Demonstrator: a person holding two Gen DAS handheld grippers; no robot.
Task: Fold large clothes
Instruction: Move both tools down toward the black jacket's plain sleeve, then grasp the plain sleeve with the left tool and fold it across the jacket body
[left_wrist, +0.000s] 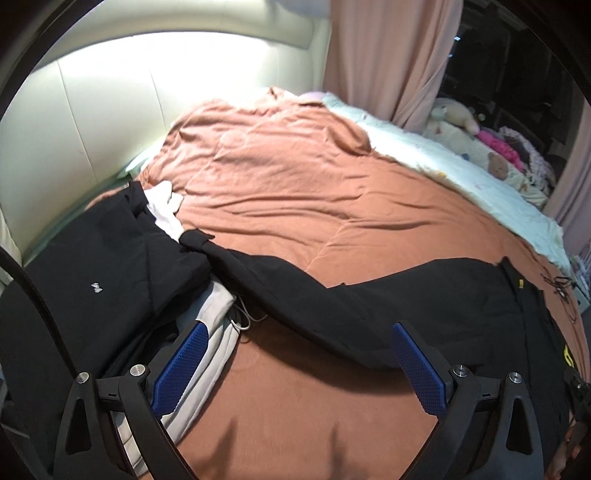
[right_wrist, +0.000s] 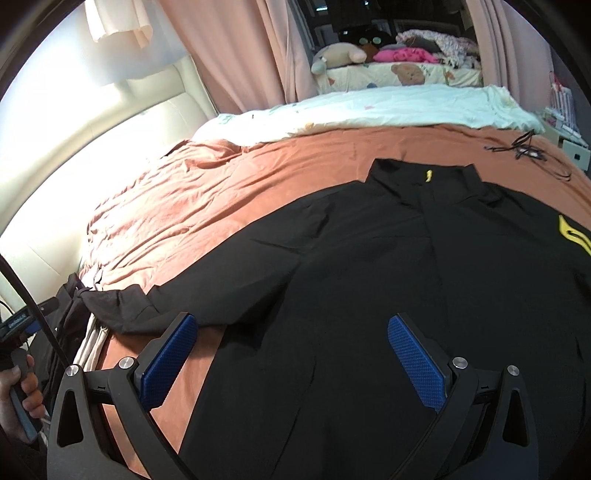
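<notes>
A large black jacket (right_wrist: 388, 258) with yellow marks lies spread flat on the orange bedcover (right_wrist: 221, 192). Its collar points to the far side and its left sleeve (left_wrist: 280, 291) stretches out to the left. My left gripper (left_wrist: 297, 334) is open and empty, hovering above the bedcover just in front of that sleeve. My right gripper (right_wrist: 291, 325) is open and empty, hovering over the jacket's body near its lower left part. The sleeve's cuff (right_wrist: 110, 299) rests against a pile of other clothes.
A pile of black and white clothes (left_wrist: 110, 266) lies at the left by the padded headboard (left_wrist: 110, 110). A white quilt (right_wrist: 369, 107), stuffed toys (right_wrist: 340, 53) and pink curtains (right_wrist: 236, 51) are at the far side. A black cable (right_wrist: 524, 147) lies at the far right.
</notes>
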